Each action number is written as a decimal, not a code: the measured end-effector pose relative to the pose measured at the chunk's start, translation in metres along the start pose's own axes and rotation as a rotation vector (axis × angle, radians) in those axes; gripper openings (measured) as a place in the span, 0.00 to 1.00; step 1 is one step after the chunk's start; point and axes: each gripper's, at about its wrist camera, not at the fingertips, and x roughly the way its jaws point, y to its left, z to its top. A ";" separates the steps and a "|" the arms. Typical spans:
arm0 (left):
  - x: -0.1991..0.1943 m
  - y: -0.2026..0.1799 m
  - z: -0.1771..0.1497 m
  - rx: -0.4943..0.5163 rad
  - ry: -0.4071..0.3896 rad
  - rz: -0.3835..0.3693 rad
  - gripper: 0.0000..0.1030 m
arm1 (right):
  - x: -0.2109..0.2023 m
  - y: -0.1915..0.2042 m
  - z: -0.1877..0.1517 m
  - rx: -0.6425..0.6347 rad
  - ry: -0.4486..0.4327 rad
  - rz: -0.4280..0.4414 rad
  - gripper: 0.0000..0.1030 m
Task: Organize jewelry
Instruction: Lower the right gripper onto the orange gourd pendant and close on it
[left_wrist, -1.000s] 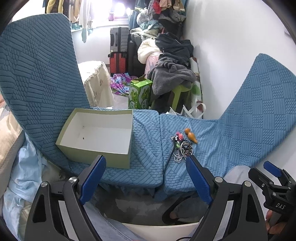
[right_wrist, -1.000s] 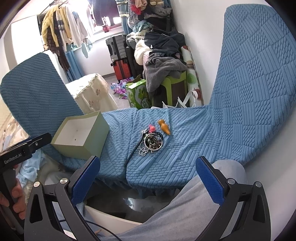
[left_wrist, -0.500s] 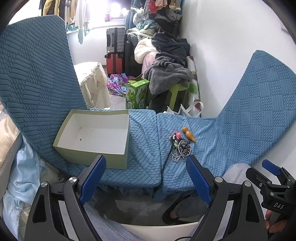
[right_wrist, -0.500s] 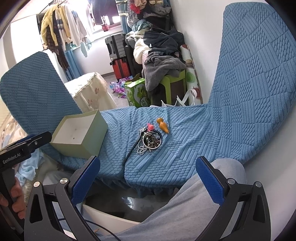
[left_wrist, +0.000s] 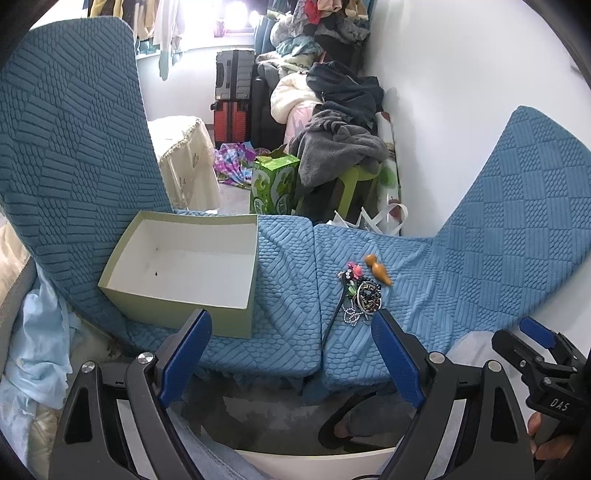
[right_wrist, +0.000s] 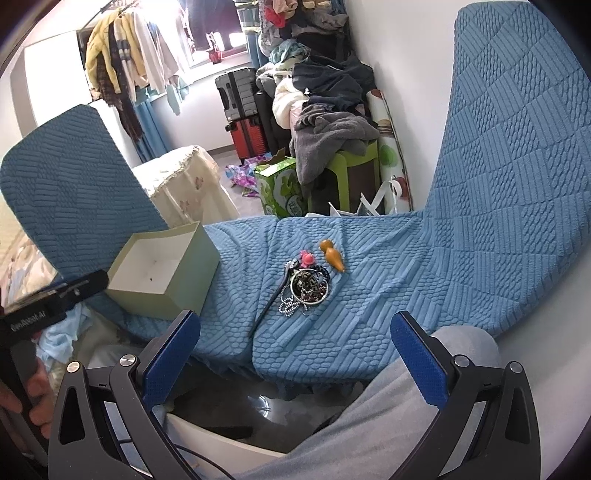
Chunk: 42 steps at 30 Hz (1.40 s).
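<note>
Both grippers: left gripper (left_wrist: 291, 354) and right gripper (right_wrist: 295, 354), jaws spread wide, holding nothing.
Jewelry pile (right_wrist: 304, 286): ahead between right jaws, possibly tangled.
Box (left_wrist: 177, 306): ahead of left jaw.

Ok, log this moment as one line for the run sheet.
stage: approach | left gripper: open, empty | right gripper: open, empty | jewelry pile: on blue cushion, untouched | box: open, no jewelry inside
</note>
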 end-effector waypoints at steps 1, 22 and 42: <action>0.003 0.001 0.000 -0.001 0.008 0.002 0.86 | 0.004 -0.001 0.000 0.007 0.002 0.000 1.00; 0.095 -0.005 -0.008 0.006 0.108 -0.127 0.85 | 0.076 -0.037 0.005 0.078 -0.017 0.077 0.78; 0.215 -0.060 -0.009 0.051 0.239 -0.363 0.47 | 0.212 -0.087 0.011 0.226 0.170 0.256 0.20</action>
